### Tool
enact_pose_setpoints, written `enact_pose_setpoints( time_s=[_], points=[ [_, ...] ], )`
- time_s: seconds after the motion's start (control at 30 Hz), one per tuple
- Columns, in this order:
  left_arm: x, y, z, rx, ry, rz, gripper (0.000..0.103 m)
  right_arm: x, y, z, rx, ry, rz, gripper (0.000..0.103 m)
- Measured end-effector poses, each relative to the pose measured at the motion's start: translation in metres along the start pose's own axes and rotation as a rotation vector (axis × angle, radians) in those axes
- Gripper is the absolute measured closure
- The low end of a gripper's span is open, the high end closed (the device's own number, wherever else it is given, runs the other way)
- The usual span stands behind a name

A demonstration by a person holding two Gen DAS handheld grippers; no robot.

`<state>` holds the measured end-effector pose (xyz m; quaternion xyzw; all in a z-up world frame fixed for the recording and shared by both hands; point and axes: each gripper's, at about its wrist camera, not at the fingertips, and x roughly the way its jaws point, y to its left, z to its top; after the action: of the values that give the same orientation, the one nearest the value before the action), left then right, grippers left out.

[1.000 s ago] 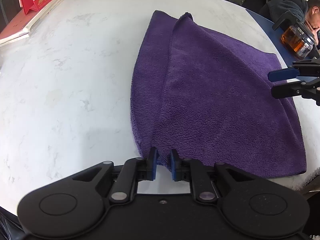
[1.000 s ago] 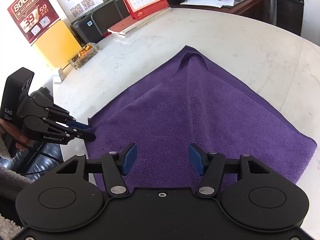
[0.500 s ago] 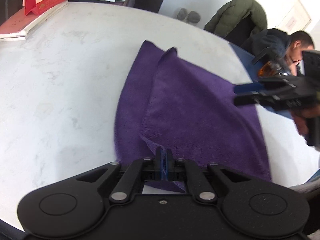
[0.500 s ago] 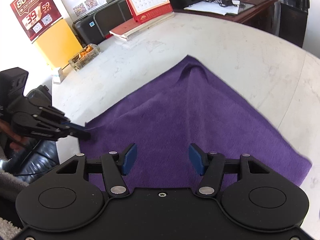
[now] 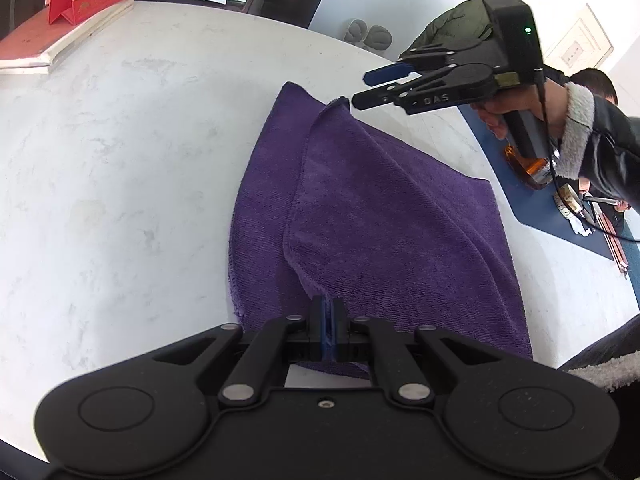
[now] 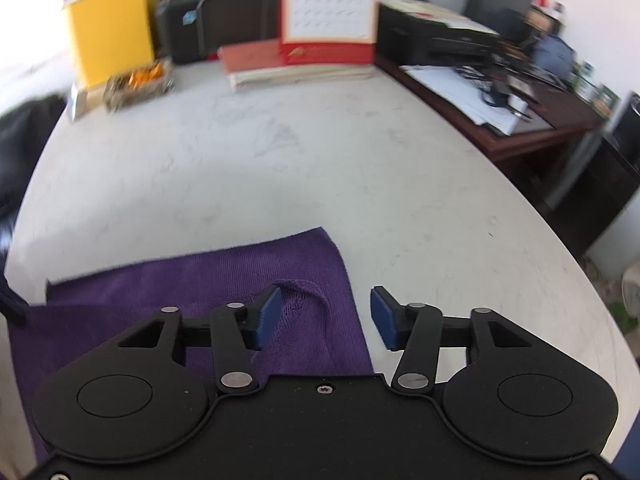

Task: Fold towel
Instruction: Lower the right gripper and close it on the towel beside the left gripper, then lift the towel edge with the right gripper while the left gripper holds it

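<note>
1. My left gripper [image 5: 327, 316] is clamped on the towel's [image 5: 372, 232] near corner.
2. My right gripper [image 6: 322, 316], jaws just narrowing but apart and empty, hovers above its far corner.
3. The towel lies folded on the table [image 5: 120, 160].

Both wrist views close over towel [image 5: 372, 216]

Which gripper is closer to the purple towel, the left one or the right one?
Left. The left gripper is pinching the near corner of the purple towel. The right gripper hovers over the far corner with its jaws apart, closing, nothing pressed between them.
</note>
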<state>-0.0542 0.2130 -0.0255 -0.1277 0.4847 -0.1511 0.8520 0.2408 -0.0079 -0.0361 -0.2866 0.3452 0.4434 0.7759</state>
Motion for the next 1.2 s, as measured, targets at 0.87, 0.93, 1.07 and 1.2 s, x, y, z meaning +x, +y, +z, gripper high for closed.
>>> enact_pose_setpoints(
  time_s=[0.87, 0.93, 1.07, 1.2],
  points=[
    [0.032, 0.006, -0.001, -0.020, 0.090, 0.079, 0.093, 0.024, -0.006, 0.008, -0.098, 0.046, 0.133, 0.095],
    [0.033, 0.005, 0.000, -0.011, 0.098, 0.092, 0.092, 0.023, -0.006, 0.007, -0.096, 0.046, 0.134, 0.095],
    [0.032, 0.003, 0.000, 0.005, 0.109, 0.116, 0.083, 0.024, -0.007, 0.006, -0.090, 0.049, 0.134, 0.095],
    [0.031, 0.000, -0.003, 0.021, 0.114, 0.123, 0.081, 0.023, -0.009, 0.006, -0.087, 0.050, 0.132, 0.095]
  ],
)
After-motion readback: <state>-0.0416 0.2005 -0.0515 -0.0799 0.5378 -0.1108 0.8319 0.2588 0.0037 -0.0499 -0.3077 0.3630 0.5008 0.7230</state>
